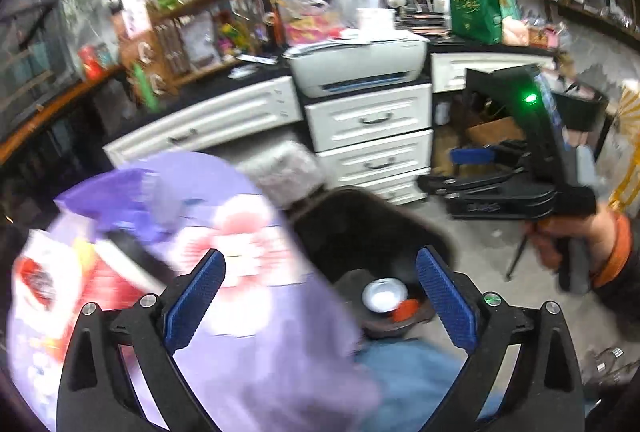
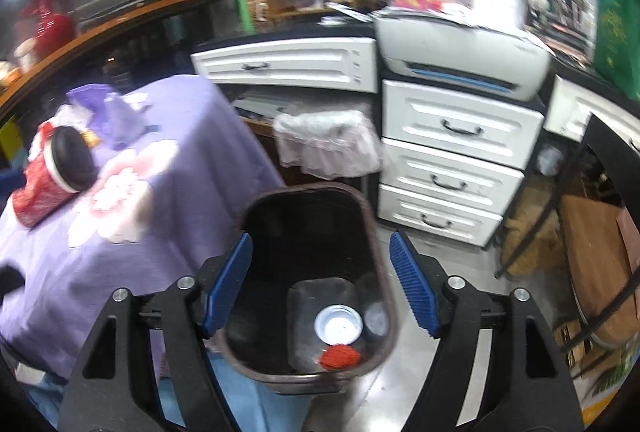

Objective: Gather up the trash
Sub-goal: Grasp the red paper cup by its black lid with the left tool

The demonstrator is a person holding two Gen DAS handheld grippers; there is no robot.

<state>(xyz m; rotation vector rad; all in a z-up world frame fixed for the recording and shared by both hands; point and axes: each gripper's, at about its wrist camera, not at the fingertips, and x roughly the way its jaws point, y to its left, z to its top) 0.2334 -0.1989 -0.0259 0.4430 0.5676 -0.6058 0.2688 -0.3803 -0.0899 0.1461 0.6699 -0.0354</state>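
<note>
A dark trash bin (image 2: 312, 232) stands on the floor beside a table with a purple flowered cloth (image 2: 120, 232). Inside it lie a round silver lid (image 2: 339, 324) and a red scrap (image 2: 340, 358). My right gripper (image 2: 320, 284) is open and empty right above the bin. My left gripper (image 1: 320, 300) is open and empty over the table edge, left of the bin (image 1: 360, 228). On the table lie a red cup with a black lid (image 2: 60, 167) and a crumpled purple bag (image 2: 108, 111); both appear blurred in the left wrist view (image 1: 120, 199).
White drawers (image 2: 452, 159) with a printer (image 2: 464, 51) on top stand behind the bin. A second bin with a pale liner (image 2: 328, 143) sits under the desk. A wooden board (image 2: 600, 264) leans at the right. The right gripper (image 1: 520, 167) shows in the left view.
</note>
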